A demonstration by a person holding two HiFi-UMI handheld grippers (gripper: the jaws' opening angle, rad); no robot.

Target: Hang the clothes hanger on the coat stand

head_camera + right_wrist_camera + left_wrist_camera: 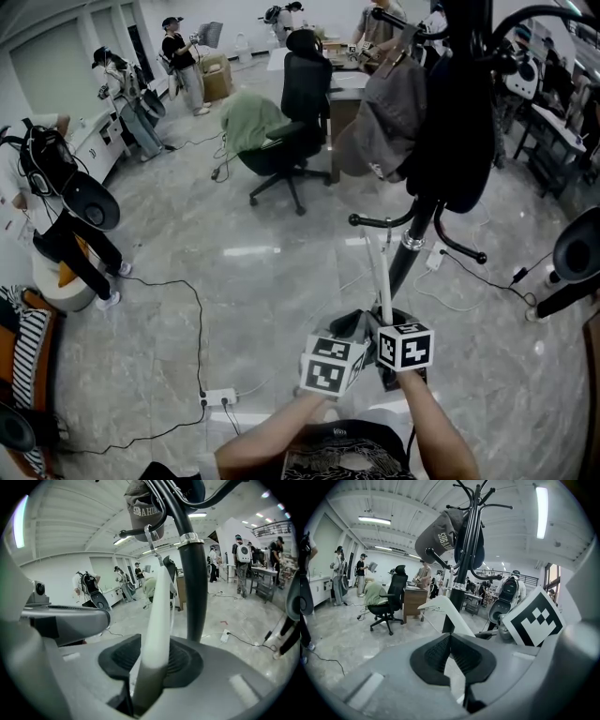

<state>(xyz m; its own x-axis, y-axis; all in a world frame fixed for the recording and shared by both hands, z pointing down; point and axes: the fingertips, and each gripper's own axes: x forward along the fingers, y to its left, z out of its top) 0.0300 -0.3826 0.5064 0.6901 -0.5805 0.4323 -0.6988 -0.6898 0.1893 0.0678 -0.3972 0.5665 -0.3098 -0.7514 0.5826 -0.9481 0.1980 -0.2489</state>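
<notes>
White plastic clothes hanger point(382, 272) stands nearly upright just in front of the black coat stand point(411, 239), with both grippers at its lower end, above the person's forearms. On the left gripper point(451, 656) the jaws are closed on the hanger: white plastic pinched between the dark ribbed pads, one white arm rising out toward the stand. On the right gripper point(149, 660) the jaws stand apart; a hanger arm runs up between them, with a sliver of gap showing beside it and the pads not pressing. Metal hook point(149, 534) at the hanger's top reaches a lower peg of the stand, right under a grey cap point(143, 508); cannot tell whether it rests on the peg. Dark garment point(459, 122) hangs on the stand beside the cap. Grey marble floor point(234, 309) below. Black office chair point(298, 112) draped in green cloth sits well apart, behind and left.
</notes>
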